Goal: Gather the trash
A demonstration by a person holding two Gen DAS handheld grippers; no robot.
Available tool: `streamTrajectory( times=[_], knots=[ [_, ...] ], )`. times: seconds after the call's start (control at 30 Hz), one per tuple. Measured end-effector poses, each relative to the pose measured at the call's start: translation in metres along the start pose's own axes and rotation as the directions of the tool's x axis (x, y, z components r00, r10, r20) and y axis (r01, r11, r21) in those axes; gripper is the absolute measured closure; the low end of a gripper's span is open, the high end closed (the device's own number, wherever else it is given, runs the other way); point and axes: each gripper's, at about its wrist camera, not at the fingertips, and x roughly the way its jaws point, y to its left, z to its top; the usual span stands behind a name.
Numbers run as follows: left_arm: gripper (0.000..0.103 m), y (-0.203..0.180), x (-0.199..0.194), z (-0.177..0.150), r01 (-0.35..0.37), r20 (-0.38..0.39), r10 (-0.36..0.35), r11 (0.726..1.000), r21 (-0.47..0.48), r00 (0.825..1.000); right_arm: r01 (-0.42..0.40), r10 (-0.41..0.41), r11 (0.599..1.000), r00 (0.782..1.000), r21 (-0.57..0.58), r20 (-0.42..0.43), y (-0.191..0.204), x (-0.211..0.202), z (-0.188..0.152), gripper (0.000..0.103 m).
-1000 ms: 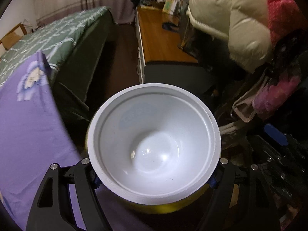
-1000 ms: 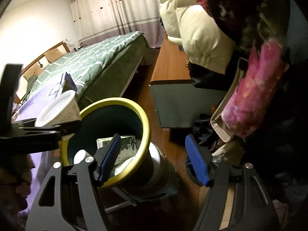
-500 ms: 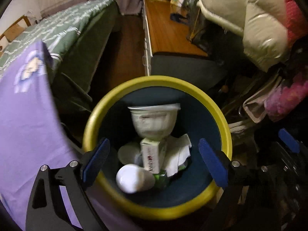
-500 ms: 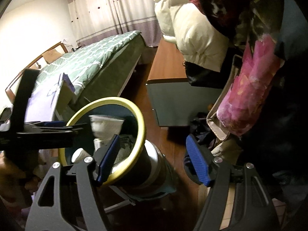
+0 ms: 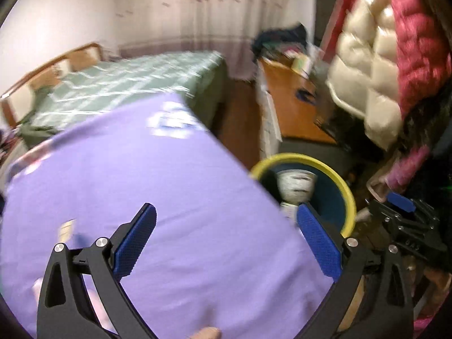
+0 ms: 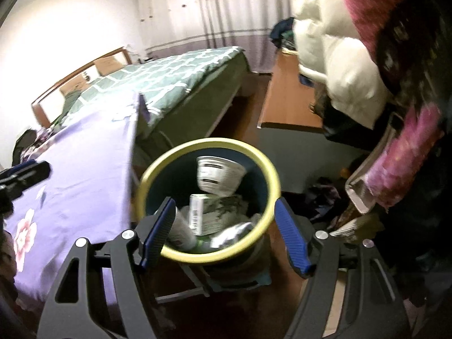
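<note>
Left wrist view puts your left gripper [image 5: 224,236] over the purple cloth [image 5: 147,186] that covers the surface, jaws spread wide with nothing between them; a small scrap [image 5: 65,229] lies on the cloth near the left finger, too blurred to identify. Off the cloth's right edge stands the yellow-rimmed trash bin [image 5: 343,182], and a white printed cup [image 5: 296,188] rests inside it against the far wall. Right wrist view shows your right gripper [image 6: 224,233] hovering just above the bin's near rim, its jaws likewise spread and empty, one blue pad on each side of the rim. Inside the bin [image 6: 271,175] the cup [image 6: 219,176] lies tilted on top of a small white carton [image 6: 196,217], crumpled paper [image 6: 223,206] and a silvery wrapper [image 6: 233,231]. Behind the cloth, the green-quilted bed [image 6: 169,76] runs toward the curtains [image 6: 226,8].
</note>
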Motion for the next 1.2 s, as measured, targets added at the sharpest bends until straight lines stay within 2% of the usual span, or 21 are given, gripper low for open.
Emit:
streamTrajectory(
  times=[0.1,0.23,0.33,0.47,0.6,0.73,0.97,1.2],
  knots=[
    [0.005,0.039,-0.034,-0.015,-0.069,0.052,0.073,0.994,-0.084,0.996,-0.021,0.022,0.999,1.000,-0.040,0.015,0.019,-0.010,0.001,0.034],
    [0.005,0.085,-0.077,-0.041,-0.159,0.095,0.176,0.973,-0.167,0.980,-0.042,0.046,0.994,0.998,-0.101,0.038,0.045,-0.025,0.002,0.032],
    [0.005,0.118,-0.111,-0.062,-0.234,0.114,0.265,0.945,-0.229,0.958,-0.057,0.066,0.988,0.996,-0.141,0.061,0.062,-0.038,0.001,0.030],
    [0.005,0.144,-0.150,-0.087,-0.282,0.145,0.332,0.916,-0.285,0.932,-0.079,0.097,0.978,0.991,-0.192,0.089,0.084,-0.056,0.000,0.027],
    [0.005,0.156,-0.180,-0.108,-0.291,0.176,0.361,0.898,-0.329,0.916,-0.095,0.122,0.970,0.987,-0.223,0.107,0.097,-0.068,-0.002,0.026],
    [0.005,0.156,-0.193,-0.118,-0.315,0.186,0.392,0.886,-0.341,0.901,-0.106,0.137,0.966,0.983,-0.237,0.120,0.106,-0.076,-0.006,0.026],
    [0.005,0.147,-0.202,-0.118,-0.315,0.195,0.396,0.884,-0.346,0.898,-0.125,0.159,0.961,0.980,-0.248,0.123,0.111,-0.083,-0.011,0.025],
    [0.005,0.144,-0.202,-0.113,-0.311,0.189,0.390,0.887,-0.342,0.901,-0.126,0.160,0.963,0.978,-0.238,0.131,0.108,-0.084,-0.008,0.025]
  ],
)
